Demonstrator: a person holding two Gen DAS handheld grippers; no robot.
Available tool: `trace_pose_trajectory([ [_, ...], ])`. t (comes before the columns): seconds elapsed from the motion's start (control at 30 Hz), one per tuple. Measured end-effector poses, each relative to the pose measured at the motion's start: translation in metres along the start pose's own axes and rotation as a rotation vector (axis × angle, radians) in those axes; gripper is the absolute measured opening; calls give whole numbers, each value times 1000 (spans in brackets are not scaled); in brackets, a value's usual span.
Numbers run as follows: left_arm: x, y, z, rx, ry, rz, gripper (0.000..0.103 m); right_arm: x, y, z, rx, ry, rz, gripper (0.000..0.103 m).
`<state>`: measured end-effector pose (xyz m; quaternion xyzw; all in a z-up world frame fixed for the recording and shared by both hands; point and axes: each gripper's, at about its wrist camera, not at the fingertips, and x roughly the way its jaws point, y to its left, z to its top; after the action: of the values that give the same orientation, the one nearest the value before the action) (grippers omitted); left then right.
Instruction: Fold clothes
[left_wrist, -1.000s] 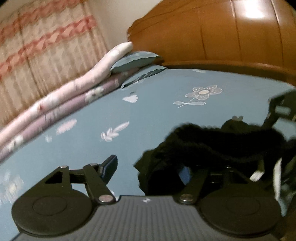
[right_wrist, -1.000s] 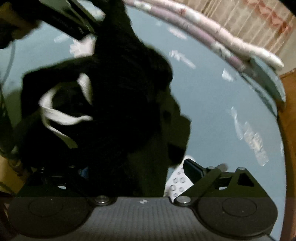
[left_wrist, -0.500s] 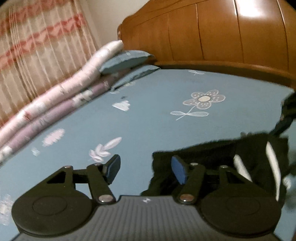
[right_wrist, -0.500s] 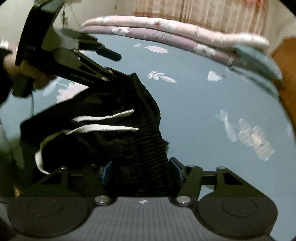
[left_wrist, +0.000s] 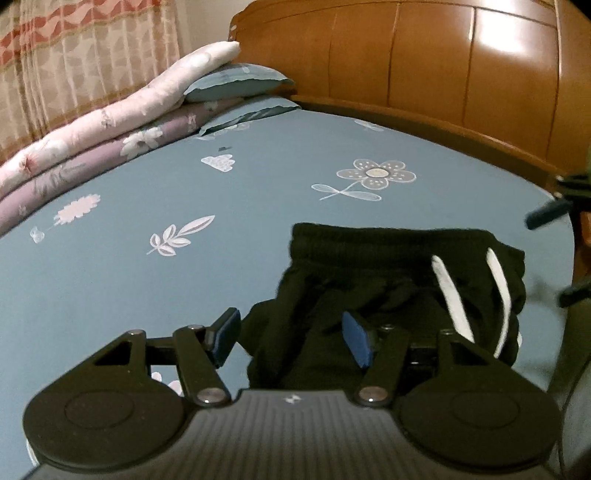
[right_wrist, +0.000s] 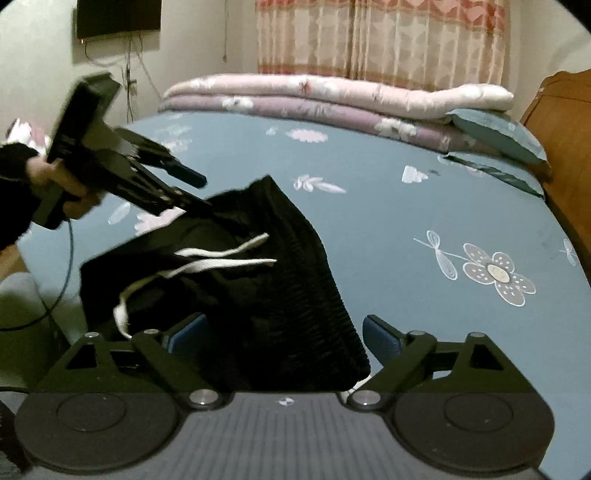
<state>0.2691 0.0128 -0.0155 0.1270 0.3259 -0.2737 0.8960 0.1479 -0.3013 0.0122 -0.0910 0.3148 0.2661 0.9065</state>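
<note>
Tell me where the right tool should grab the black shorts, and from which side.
Grip the ribbed waistband at its near corner, coming in from the bed's near edge along the sheet. The shorts lie bunched, but that band is a thick, firm ridge already sitting between the open right tool pads. Stay clear of the loose white drawstrings, which would likely slip free.

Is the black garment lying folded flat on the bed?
No, the black garment sits bunched and rumpled on the blue bedsheet, its white drawstrings trailing loose.
</note>
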Motion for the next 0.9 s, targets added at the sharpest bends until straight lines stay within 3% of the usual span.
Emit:
trace_pose_trajectory([
  [0.13,18,22,11,-80,-3,-147,60,-7,0,-7,34,0,27,94],
  [0.27,41,32,14,-70,6,-254,61,-9,-3,-16,73,16,25,94],
  [0.53,76,61,5,-207,74,-478,70,10,-27,-47,286,32,98,94],
  [0.6,74,61,2,-218,66,-487,60,21,-35,-53,345,37,129,94],
  [0.7,61,57,-1,-194,48,-468,29,39,-46,-58,407,37,153,94],
  [0.73,57,54,1,-175,46,-439,24,44,-48,-58,416,26,157,94],
  [0.77,52,52,2,-157,44,-412,12,48,-50,-59,423,15,161,93],
  [0.83,40,48,2,-136,28,-380,11,54,-48,-58,393,-23,184,92],
  [0.9,31,44,4,-119,19,-356,10,61,-43,-57,350,-38,190,84],
])
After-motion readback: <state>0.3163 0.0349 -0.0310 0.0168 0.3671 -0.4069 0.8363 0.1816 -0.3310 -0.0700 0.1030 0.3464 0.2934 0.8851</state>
